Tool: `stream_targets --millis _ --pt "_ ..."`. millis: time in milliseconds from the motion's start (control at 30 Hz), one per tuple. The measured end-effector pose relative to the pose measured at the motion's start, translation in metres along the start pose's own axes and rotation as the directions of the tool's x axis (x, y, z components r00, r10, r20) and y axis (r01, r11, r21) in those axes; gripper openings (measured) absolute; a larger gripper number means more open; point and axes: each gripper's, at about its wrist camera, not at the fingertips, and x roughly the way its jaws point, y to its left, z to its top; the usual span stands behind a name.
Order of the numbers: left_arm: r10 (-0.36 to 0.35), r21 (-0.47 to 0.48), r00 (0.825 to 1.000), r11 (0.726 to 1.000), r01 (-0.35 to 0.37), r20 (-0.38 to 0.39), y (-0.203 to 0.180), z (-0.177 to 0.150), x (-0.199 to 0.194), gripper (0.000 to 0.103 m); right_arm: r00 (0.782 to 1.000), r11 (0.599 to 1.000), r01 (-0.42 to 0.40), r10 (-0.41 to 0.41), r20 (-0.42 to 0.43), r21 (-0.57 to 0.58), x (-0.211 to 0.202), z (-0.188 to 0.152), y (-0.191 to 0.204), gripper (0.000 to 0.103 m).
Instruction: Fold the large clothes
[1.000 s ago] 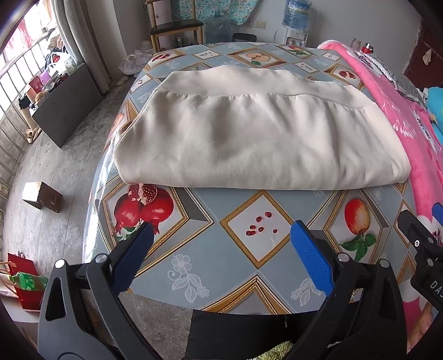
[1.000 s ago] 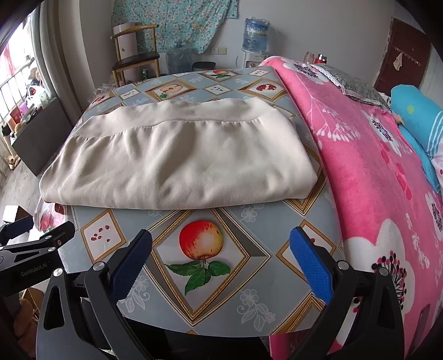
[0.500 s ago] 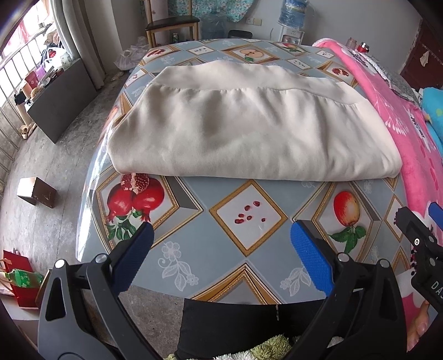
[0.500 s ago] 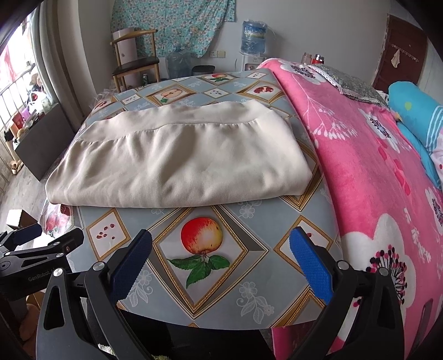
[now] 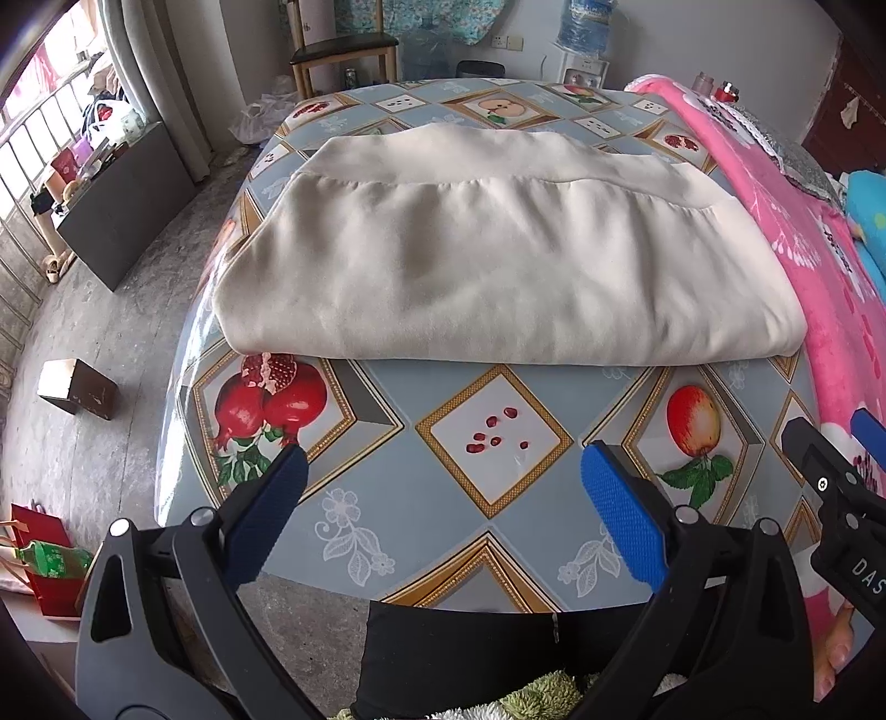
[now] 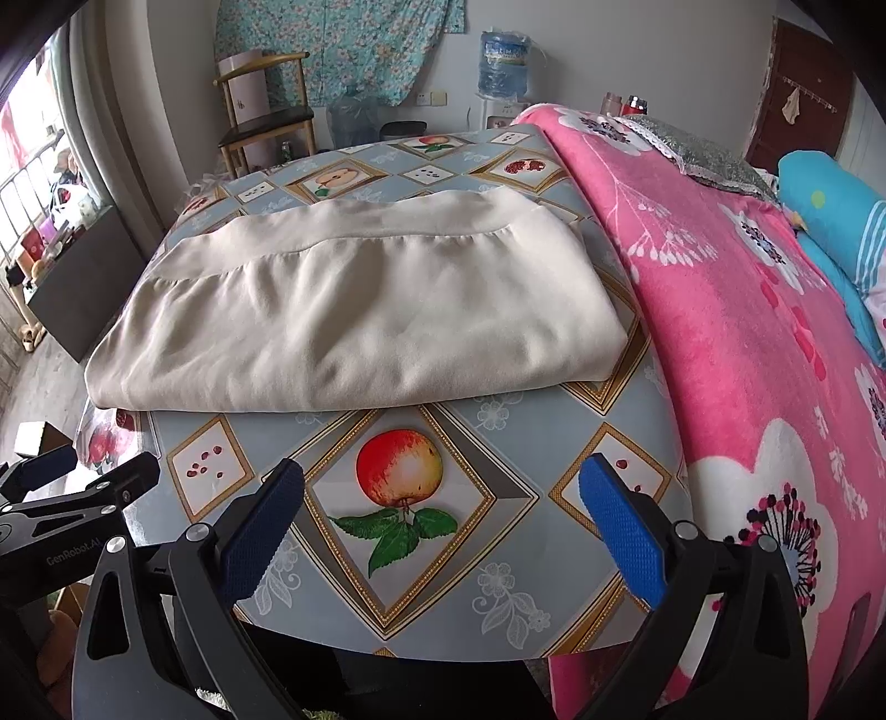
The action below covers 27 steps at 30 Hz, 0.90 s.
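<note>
- The cloth (image 5: 498, 260) (image 6: 354, 315), cream in colour, lies folded into a broad rectangle on the table (image 5: 487, 498) (image 6: 498, 454), with a stitched band along its far edge and a rounded fold along the near edge.
- It covers the middle and far part of the table; the near strip of the fruit-print cover is bare, with a pomegranate, seeds and an apple printed there.
- The cloth's right end lies just beside the pink blanket (image 5: 830, 288) (image 6: 747, 343); I cannot tell whether they touch.
- The left gripper (image 5: 437, 498) (image 6: 83, 476) hovers over the table's near edge, jaws spread wide, holding nothing, well apart from the cloth.
- The right gripper (image 6: 440, 498) (image 5: 830, 443) hangs likewise over the near edge, jaws wide apart and empty, above the apple print.
- The two grippers sit side by side, each showing at the edge of the other's view.
- A fingertip (image 5: 830, 659) of the person shows under the right gripper in the left wrist view.
- Beyond the table stand a chair (image 5: 343, 55) (image 6: 266, 122) and a water bottle (image 5: 581, 22) (image 6: 504, 61) by the wall.
- A small box (image 5: 77, 385) sits on the floor to the left.
</note>
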Motion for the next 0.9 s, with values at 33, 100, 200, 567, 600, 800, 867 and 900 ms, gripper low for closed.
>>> stream_targets --millis 33,100,200,567,600,800,867,900 --pt "0.001 -0.001 1.000 1.000 -0.001 0.001 0.0003 0.0003 -0.0005 0.096 1.000 1.000 -0.001 0.001 -0.001 0.000 0.0000 0.0002 0.0003 0.097" --pt "0.004 -0.002 1.000 1.000 -0.004 0.006 0.0012 0.0007 -0.0021 0.096 1.000 1.000 -0.003 0.003 -0.004 -0.001 0.0004 0.0001 0.0012 0.097" --pt "0.007 -0.005 1.000 1.000 -0.007 0.012 0.0032 0.0013 -0.0036 0.096 1.000 1.000 -0.005 0.005 -0.003 -0.005 0.0004 0.0001 0.0022 0.097" --pt "0.015 -0.009 1.000 1.000 -0.015 0.021 0.0048 0.0014 -0.0057 0.096 1.000 1.000 -0.001 0.001 0.001 -0.009 -0.0012 0.0000 0.0025 0.097" --pt "0.015 -0.010 1.000 1.000 -0.015 0.022 0.0049 0.0014 -0.0061 0.096 1.000 1.000 -0.002 0.002 0.001 -0.010 -0.0013 0.0000 0.0026 0.097" --pt "0.017 -0.018 1.000 1.000 -0.017 0.025 0.0076 0.0023 -0.0067 0.096 1.000 1.000 -0.001 0.001 0.001 -0.010 -0.0018 0.0002 0.0038 0.097" --pt "0.018 -0.019 1.000 1.000 -0.017 0.026 0.0085 0.0023 -0.0068 0.096 1.000 1.000 -0.001 0.001 0.001 -0.011 -0.0017 0.0003 0.0041 0.097" --pt "0.018 -0.020 0.999 1.000 -0.017 0.026 0.0091 0.0024 -0.0069 0.096 1.000 1.000 -0.001 0.001 0.001 -0.010 -0.0017 0.0002 0.0041 0.097"
